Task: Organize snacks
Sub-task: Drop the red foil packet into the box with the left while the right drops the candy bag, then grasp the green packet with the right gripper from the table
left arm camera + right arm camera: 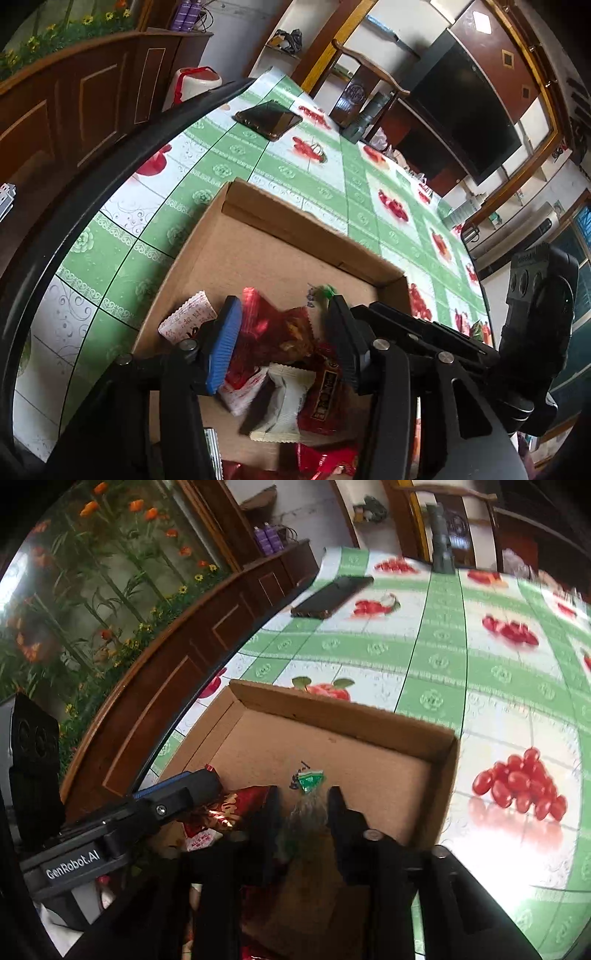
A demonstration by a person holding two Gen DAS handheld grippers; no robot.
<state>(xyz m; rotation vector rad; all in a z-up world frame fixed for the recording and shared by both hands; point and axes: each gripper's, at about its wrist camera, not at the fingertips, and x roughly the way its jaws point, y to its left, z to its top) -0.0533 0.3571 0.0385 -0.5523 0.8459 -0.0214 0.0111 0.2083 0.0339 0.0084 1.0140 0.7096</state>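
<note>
Green fruit-pattern tablecloth [436, 657], cardboard box [295, 229] of snacks; left gripper [284, 306] part-open around red packet [273, 328]; right gripper [301, 794] part-open over blurred green candy [310, 781], grip unclear

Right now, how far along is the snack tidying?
Well along: several packets already lie in the cardboard box, including a white one. In hand: the left gripper has a red packet between its jaws, and the right gripper stands over a blurred green packet. I see no loose snacks on the tablecloth.

Home living room; television [476, 110]; wooden cabinet [74, 96] (fruit-print tablecloth [480, 657])
</note>
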